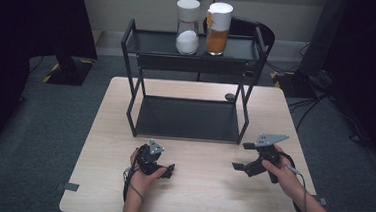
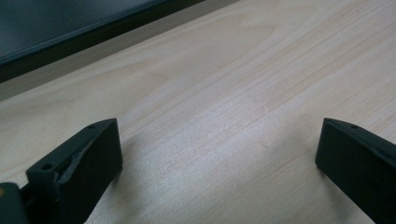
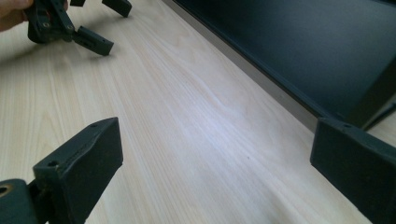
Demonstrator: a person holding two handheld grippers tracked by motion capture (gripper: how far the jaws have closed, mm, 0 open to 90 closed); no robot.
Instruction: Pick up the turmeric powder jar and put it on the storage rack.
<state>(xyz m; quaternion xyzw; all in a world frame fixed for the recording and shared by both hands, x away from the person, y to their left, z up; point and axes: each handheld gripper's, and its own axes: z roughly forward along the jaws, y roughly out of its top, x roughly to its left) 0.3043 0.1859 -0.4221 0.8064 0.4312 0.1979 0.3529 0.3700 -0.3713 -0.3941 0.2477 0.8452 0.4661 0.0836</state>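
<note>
My left gripper (image 1: 164, 162) rests low over the near-left part of the light wooden table (image 1: 200, 187), held in a hand, jaws wide apart with nothing between them (image 2: 219, 158). My right gripper (image 1: 242, 156) hovers at the near right, also open and empty (image 3: 215, 163), pointing left along the front of a black two-tier rack (image 1: 187, 118). In the right gripper view the left gripper (image 3: 100, 23) lies farther off at the top left. The rack's top shelf carries a jar of white powder (image 1: 188, 28) and a jar of orange contents (image 1: 218, 29), both white-lidded.
The rack's lower shelf (image 3: 303, 46) sits flat on the table, its front edge (image 2: 70, 37) just beyond both grippers. A small dark round object (image 1: 230, 96) lies behind the rack's right leg. Bare wood spans the space between the two grippers. Grey carpet surrounds the table.
</note>
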